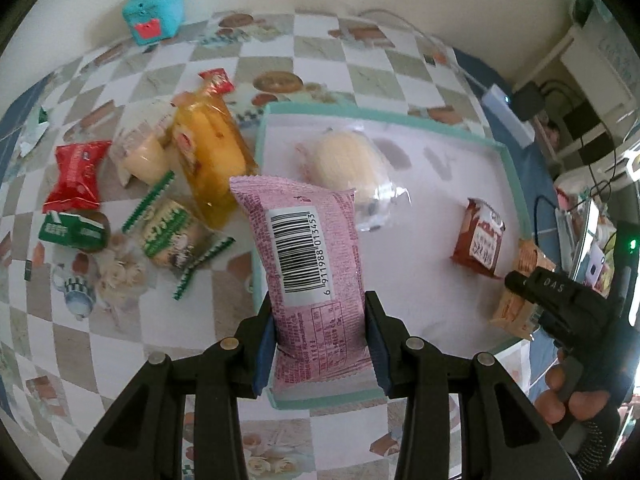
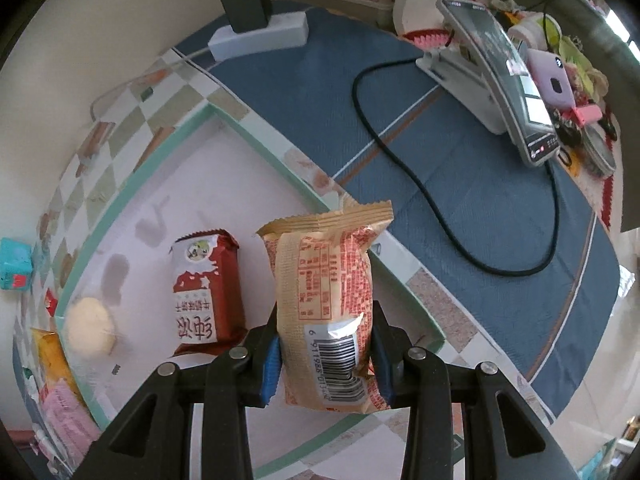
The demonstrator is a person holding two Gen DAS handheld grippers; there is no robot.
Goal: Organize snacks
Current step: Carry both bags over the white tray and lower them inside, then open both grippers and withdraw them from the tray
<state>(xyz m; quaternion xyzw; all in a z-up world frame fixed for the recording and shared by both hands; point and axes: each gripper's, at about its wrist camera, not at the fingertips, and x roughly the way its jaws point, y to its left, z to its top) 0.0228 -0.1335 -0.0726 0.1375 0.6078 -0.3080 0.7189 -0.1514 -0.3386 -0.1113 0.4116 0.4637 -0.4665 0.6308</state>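
My left gripper (image 1: 320,344) is shut on a pink snack packet (image 1: 308,264), barcode up, held over the near left edge of the teal-rimmed tray (image 1: 516,184). My right gripper (image 2: 324,364) is shut on an orange-and-tan snack packet (image 2: 328,288), held over the tray's (image 2: 132,172) right side; this same packet (image 1: 520,300) and the right gripper show at the tray's right edge in the left wrist view. Inside the tray lie a pale round bun in clear wrap (image 1: 352,164) and a dark red biscuit packet (image 1: 480,240), also visible as the biscuit packet (image 2: 208,292) and bun (image 2: 88,326).
Left of the tray on the checked tablecloth (image 1: 120,360) lie several loose snacks: a yellow cake pack (image 1: 212,148), a red packet (image 1: 76,176), a green-and-white packet (image 1: 176,232), a cream bun (image 1: 144,156). A teal toy (image 1: 154,12) stands at the back. Power strip (image 2: 260,36), cable (image 2: 420,180), phone on stand (image 2: 500,80) at right.
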